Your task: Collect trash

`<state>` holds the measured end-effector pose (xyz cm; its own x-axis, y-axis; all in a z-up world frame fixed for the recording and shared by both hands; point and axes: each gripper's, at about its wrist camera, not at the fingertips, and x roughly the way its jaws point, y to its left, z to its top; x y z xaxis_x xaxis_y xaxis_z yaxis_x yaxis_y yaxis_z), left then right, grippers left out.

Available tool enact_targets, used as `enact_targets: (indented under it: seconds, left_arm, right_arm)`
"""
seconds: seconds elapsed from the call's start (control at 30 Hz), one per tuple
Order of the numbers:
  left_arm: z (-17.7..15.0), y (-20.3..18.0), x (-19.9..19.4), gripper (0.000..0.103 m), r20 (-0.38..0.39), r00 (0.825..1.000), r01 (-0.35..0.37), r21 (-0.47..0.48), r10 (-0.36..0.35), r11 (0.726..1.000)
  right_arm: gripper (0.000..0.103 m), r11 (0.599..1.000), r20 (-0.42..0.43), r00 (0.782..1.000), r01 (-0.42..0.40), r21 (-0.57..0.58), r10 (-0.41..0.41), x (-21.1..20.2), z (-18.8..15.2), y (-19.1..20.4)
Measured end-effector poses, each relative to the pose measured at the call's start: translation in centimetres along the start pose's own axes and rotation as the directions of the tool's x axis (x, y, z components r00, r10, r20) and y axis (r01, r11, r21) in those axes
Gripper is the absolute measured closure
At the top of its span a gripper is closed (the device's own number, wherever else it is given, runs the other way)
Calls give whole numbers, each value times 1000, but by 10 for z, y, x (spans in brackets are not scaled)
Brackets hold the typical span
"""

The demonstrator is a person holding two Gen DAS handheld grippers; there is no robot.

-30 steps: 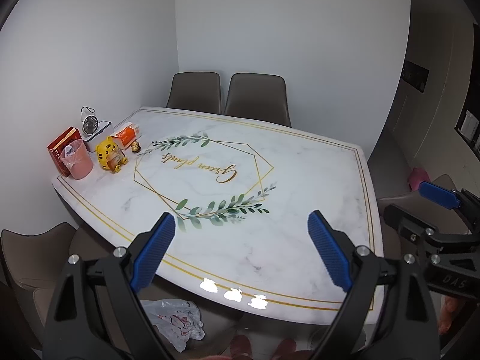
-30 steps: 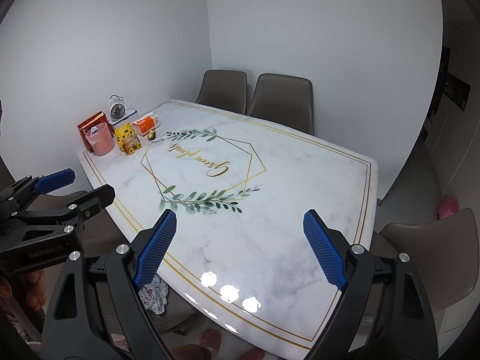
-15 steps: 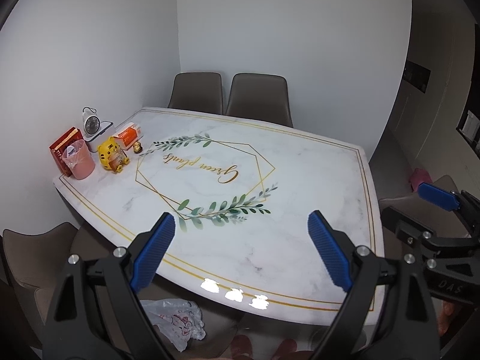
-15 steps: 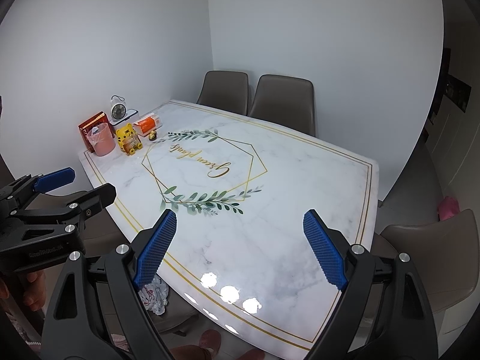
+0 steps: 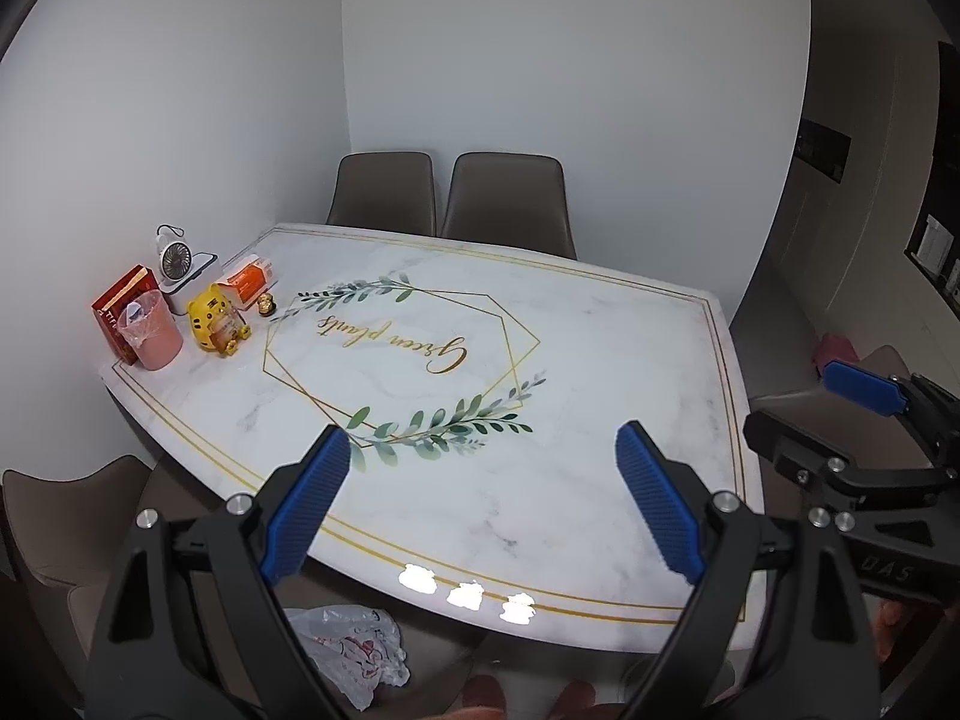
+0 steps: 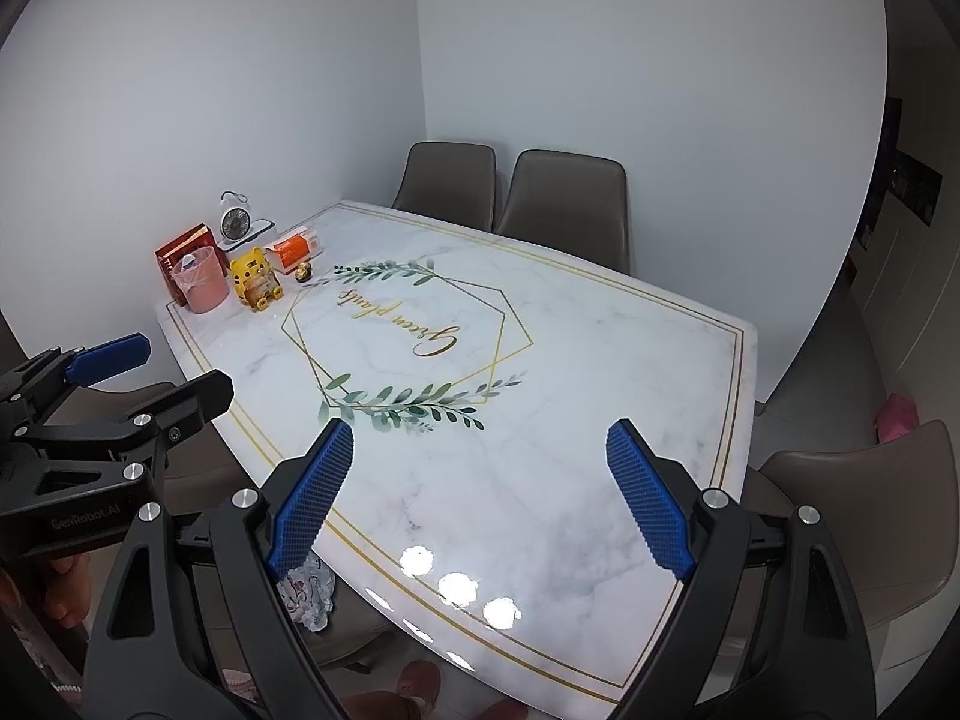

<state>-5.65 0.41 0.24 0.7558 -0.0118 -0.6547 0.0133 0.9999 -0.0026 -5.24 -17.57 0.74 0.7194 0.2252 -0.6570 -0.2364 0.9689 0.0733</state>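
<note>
We had the whole marble table (image 5: 600, 360) spread out below us, its middle bare, chairs tucked at the far edge. At the far left corner sat a small cluster: a pink bin (image 5: 150, 333) lined with a clear bag, a red box (image 5: 117, 300) behind it, a little white fan (image 5: 175, 258), a yellow tiger toy (image 5: 215, 318), an orange packet (image 5: 249, 282) and a gold-wrapped sweet (image 5: 266, 303).

Below the near edge, on a chair seat (image 5: 90, 594) as best we could judge, lay a crumpled plastic bag (image 5: 354, 654), the likeliest bit of trash in sight.

Both tools hung over the near edge: the left tool (image 5: 480, 504) stood wide and empty, the right tool (image 6: 477, 492) likewise wide with nothing between its pads.

Whether rubbish had gone into that bin we could not tell from here. Any pickup of that bag called for a low reach under the table edge and a pinch on a bunched fold, not a loose flap.
</note>
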Motion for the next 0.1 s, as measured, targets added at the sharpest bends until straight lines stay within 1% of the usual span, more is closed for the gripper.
enact_targets:
  seconds: [0.1]
  left_arm:
    - [0,1,-2,13,5,1000,2,0,-2,1000]
  right_arm:
    - [20,1000,3,1000,2,0,-2,1,2,0]
